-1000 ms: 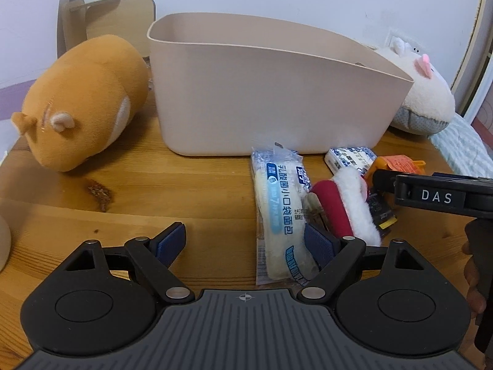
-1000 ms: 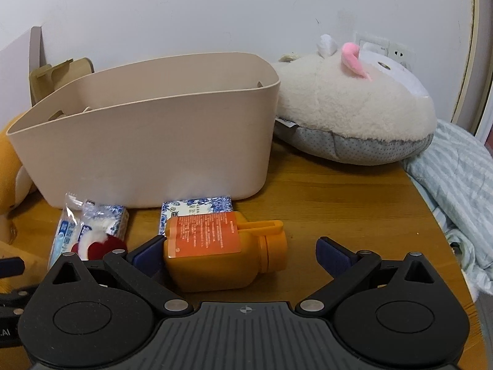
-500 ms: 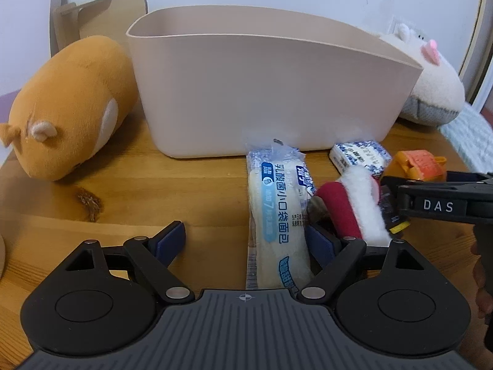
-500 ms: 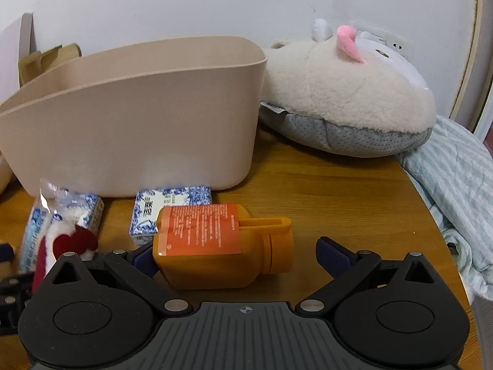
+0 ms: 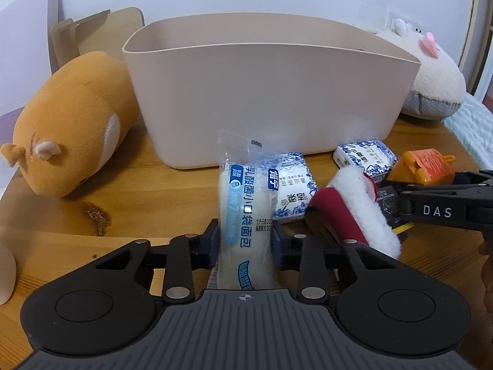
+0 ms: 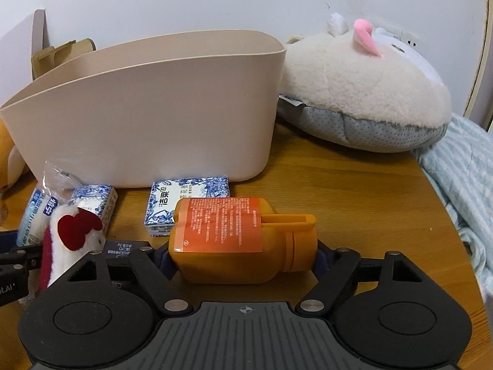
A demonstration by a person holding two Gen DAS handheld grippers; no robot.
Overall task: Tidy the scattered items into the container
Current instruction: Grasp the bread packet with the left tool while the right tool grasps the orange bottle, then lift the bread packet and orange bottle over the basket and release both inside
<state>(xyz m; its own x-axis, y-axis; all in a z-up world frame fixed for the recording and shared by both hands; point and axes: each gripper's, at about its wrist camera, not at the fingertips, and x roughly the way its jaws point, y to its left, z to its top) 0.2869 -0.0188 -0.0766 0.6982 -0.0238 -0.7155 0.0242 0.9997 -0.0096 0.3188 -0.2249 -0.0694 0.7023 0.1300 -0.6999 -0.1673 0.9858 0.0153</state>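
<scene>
A beige plastic container (image 5: 271, 92) stands at the back of the wooden table; it also shows in the right wrist view (image 6: 148, 117). My left gripper (image 5: 245, 243) is shut on a clear bread packet with blue print (image 5: 245, 215), lifted at its far end. My right gripper (image 6: 243, 256) is shut on an orange bottle (image 6: 234, 240) lying on its side. Two blue-and-white tissue packs (image 6: 188, 203) (image 6: 95, 203) and a red-and-white plush piece (image 5: 351, 212) lie in front of the container.
An orange hamster plush (image 5: 71, 129) lies left of the container. A cream plush slipper (image 6: 363, 98) lies to its right. Striped bedding (image 6: 462, 178) sits past the table's right edge. Cardboard (image 5: 92, 34) leans behind the container.
Both grippers closed: the left on the bread packet, the right on the orange bottle. Both cameras moved closer to the container. The packet's far end has tipped up.
</scene>
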